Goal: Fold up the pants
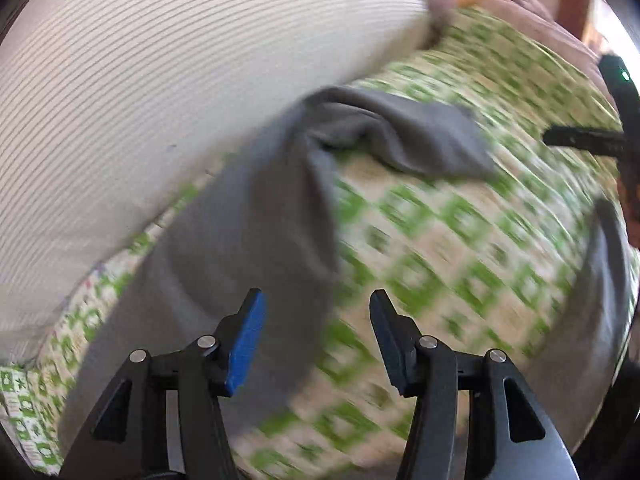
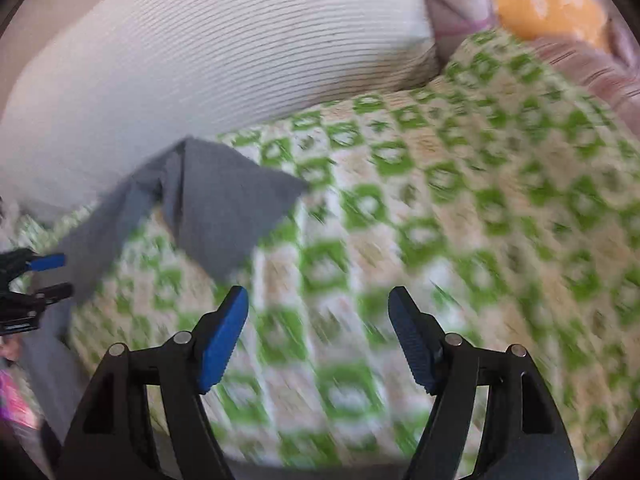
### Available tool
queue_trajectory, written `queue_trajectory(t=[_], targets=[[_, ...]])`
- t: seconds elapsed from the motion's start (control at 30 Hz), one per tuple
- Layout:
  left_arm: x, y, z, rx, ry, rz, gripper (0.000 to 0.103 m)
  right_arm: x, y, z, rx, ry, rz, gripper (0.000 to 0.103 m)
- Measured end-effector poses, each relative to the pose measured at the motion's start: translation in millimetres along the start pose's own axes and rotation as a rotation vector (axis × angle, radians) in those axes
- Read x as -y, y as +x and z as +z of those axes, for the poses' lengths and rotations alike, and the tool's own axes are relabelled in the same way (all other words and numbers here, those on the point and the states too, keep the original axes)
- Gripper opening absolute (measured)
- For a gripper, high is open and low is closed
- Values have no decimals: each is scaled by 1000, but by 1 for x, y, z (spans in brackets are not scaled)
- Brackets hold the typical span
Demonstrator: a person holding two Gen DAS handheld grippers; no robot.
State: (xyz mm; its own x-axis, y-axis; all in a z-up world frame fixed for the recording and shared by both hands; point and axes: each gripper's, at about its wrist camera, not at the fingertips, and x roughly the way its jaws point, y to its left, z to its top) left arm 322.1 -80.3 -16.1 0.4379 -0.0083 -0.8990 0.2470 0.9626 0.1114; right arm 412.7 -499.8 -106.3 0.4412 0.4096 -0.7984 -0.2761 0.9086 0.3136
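On the green-and-cream patterned bedspread (image 2: 440, 208) we see the grey pants (image 1: 256, 216) lying rumpled, one stretch running up toward the ribbed white cushion (image 1: 160, 80) and a folded flap (image 1: 420, 140) turned out across the pattern. Our left claw (image 1: 318, 312) hangs over the lower part of the grey cloth, its jaws spread wide with nothing between them; its blue-padded finger sits above the fabric, and the dark one is over the bedspread. Whether either finger touches the cloth we cannot tell, as both views are blurred. Our right claw (image 2: 319, 308) is likewise spread wide and holds nothing, over bare bedspread just to the right of the pants' folded flap (image 2: 228, 204). From the right wrist view the left claw (image 2: 50, 276) shows at the left edge, close beside the grey cloth. Behind the cushion we make out an orange pillow (image 2: 548, 4) and pinkish bedding (image 2: 452, 4).
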Motion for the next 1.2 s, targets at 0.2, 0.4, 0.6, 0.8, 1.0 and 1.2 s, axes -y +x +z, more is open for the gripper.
queue_trajectory(t=[0.2, 0.4, 0.6, 0.8, 1.0, 1.2], targets=[[-55, 36, 43, -26, -68, 57, 56, -4, 46, 40, -20, 68, 58, 73], [-83, 91, 60, -132, -85, 75, 59, -6, 91, 54, -68, 100, 67, 73], [-71, 118, 57, -161, -44, 90, 38, -29, 103, 63, -79, 7, 56, 32], [-32, 72, 37, -120, 88, 110, 5, -27, 65, 64, -23, -27, 48, 6], [9, -11, -8, -17, 105, 4, 4, -32, 12, 59, 13, -139, -18, 6], [43, -69, -69, 38, 76, -89, 5, -31, -42, 35, 33, -300, -169, 6]])
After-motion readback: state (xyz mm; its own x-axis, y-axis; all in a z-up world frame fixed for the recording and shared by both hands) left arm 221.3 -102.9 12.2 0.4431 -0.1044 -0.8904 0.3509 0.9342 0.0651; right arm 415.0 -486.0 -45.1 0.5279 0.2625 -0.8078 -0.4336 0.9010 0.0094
